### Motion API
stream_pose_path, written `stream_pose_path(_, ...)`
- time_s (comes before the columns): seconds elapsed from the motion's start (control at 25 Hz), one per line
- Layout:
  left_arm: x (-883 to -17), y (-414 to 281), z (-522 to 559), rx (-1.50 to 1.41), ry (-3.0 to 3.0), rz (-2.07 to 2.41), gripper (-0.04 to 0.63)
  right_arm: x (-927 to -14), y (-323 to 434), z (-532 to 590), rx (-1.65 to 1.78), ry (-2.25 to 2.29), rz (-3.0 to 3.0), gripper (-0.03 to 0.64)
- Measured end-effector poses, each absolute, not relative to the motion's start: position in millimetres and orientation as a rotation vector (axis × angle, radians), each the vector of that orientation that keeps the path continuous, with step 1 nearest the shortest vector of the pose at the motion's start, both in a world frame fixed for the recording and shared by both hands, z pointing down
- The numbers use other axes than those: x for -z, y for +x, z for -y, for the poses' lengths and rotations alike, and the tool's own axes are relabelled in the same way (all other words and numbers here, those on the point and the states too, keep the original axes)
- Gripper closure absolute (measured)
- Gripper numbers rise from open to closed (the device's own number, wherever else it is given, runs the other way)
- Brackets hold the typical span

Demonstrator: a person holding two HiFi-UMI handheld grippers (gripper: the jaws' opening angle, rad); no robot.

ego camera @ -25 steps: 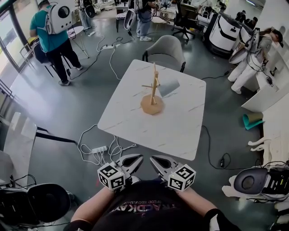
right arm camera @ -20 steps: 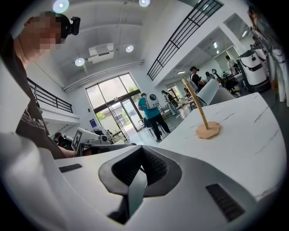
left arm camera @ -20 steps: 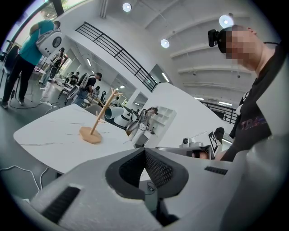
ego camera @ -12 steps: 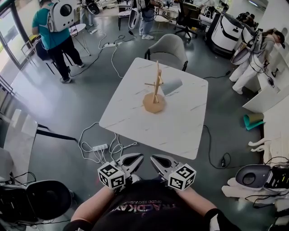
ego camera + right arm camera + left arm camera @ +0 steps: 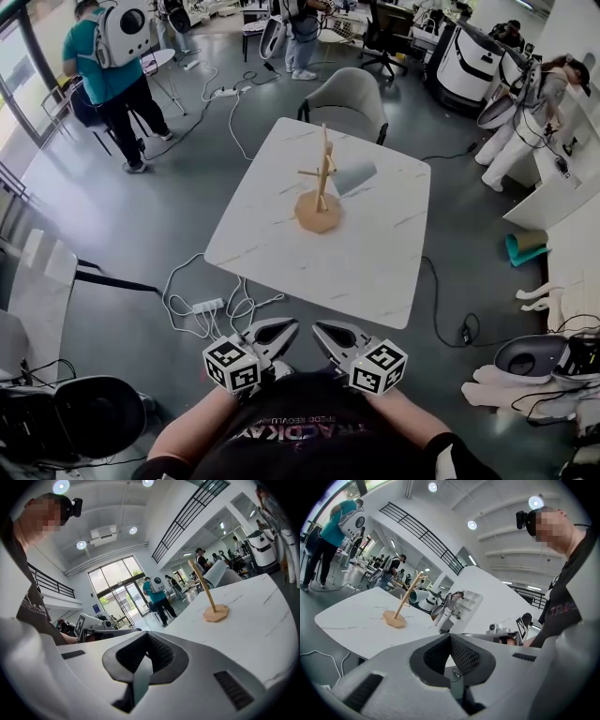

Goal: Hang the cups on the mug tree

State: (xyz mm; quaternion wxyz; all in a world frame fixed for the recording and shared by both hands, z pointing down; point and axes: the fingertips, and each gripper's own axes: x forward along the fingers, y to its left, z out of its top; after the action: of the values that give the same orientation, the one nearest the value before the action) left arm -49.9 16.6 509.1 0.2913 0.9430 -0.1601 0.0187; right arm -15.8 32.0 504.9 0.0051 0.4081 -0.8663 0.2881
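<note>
A wooden mug tree (image 5: 322,178) stands upright near the far side of the white marble table (image 5: 375,267). A pale cup (image 5: 356,176) lies on its side just right of the tree. Nothing hangs on the pegs that I can see. Both grippers are held close to the person's chest, short of the table's near edge. My left gripper (image 5: 289,324) and right gripper (image 5: 320,327) are both shut and empty. The left gripper view shows the mug tree (image 5: 405,602) and the cup (image 5: 417,596) far ahead. In the right gripper view the mug tree (image 5: 206,591) stands beyond the shut jaws.
A grey chair (image 5: 348,100) stands at the table's far side. A power strip with cables (image 5: 208,308) lies on the floor by the near left corner. People stand at the back left (image 5: 105,75) and right (image 5: 525,112). A black seat (image 5: 89,417) is at lower left.
The head camera has shifted a little, so the table sits slightly differently in view. Both grippers stay in the same place, shut.
</note>
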Motion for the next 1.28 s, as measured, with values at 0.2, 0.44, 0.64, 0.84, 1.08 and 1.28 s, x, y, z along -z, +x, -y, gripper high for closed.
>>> stream_pose_path(0.2, -509.6, -50.0, -18.1, -0.053, 2.515, 0.421, 0.598, -505.4, -16.6, -33.2, -0.905, 1.280, 2.710, 0.607)
stream_pose_path(0.44, -510.3, -50.9, -14.1, -0.056, 2.509, 0.427, 0.598, -506.6, -17.9, -29.3, -0.908, 1.267, 2.704, 0.607)
stream_pose_path(0.64, -507.8, -54.1, -13.9, -0.055, 2.507, 0.429, 0.598, -505.0, -21.7, -28.9, -0.919, 1.259, 2.701, 0.607)
stream_pose_path(0.84, -508.4, -55.0, -12.8, -0.056, 2.505, 0.427, 0.598, -505.8, -23.5, -27.8, -0.921, 1.251, 2.700, 0.607)
stream_pose_path(1.08, -509.8, -54.6, -10.4, -0.059, 2.505, 0.425, 0.599, -507.2, -24.4, -25.4, -0.924, 1.247, 2.698, 0.607)
stream_pose_path(1.28, -511.9, -50.7, -13.1, -0.057, 2.499, 0.429, 0.598, -509.2, -20.2, -27.9, -0.922, 1.242, 2.698, 0.607)
